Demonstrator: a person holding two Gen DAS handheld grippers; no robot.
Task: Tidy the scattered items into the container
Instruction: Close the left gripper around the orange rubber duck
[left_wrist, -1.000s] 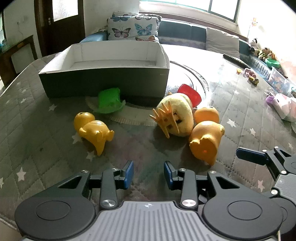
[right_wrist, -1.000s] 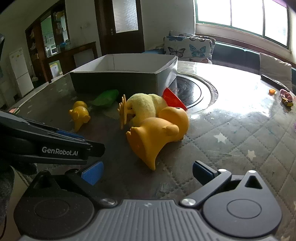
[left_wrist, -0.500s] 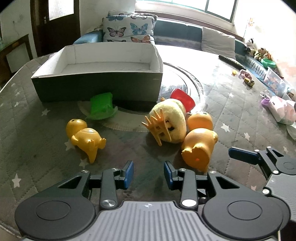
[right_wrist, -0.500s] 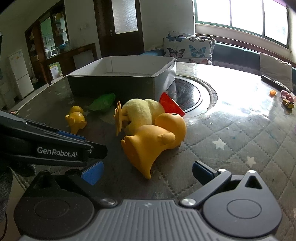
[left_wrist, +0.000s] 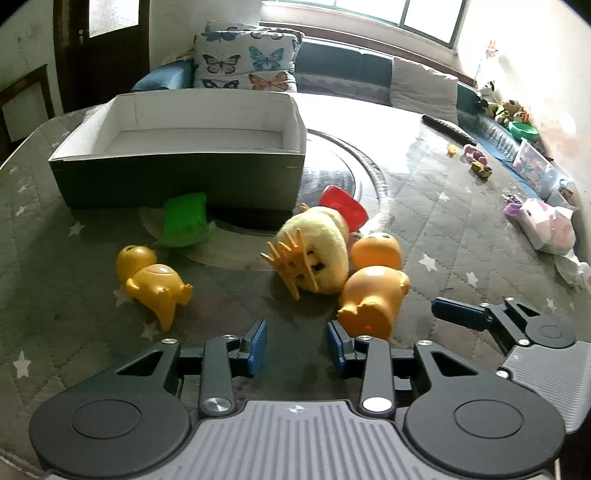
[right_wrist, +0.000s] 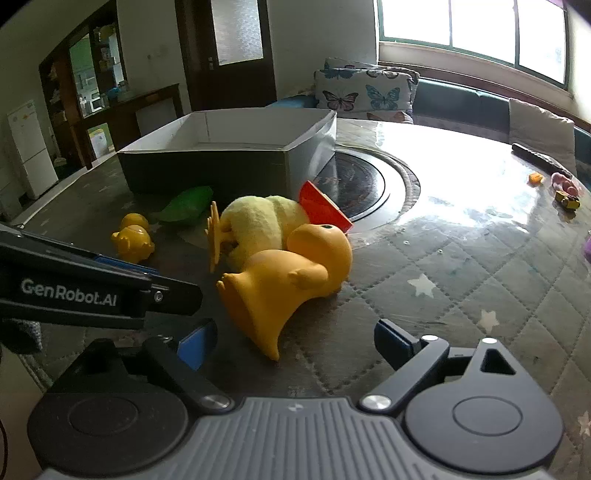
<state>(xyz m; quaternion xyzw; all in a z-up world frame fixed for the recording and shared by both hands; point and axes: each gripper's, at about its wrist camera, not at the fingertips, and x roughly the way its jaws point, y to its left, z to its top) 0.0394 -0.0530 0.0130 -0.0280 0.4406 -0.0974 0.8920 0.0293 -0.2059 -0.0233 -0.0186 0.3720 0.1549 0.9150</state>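
Orange duck (right_wrist: 291, 280) before spread right claw (right_wrist: 295, 339)

We've got open tabletop between the small yellow duck (left_wrist: 153, 282) on the left and the plush chick (left_wrist: 314, 254) on the right. The big orange duck (right_wrist: 291, 280) lies just ahead of the right gripper (right_wrist: 291, 345), blocking its path. The box (left_wrist: 181, 155) walls off the far side, green toy (left_wrist: 184, 219) against it.

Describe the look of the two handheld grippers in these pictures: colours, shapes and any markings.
Both the left gripper and the right gripper are black plastic with linkage arms, silver screws, round discs at each side and a grey ribbed centre panel. Their fingers carry blue pads. White lettering, GenRobot.AI, shows on the left gripper's side in the right wrist view.
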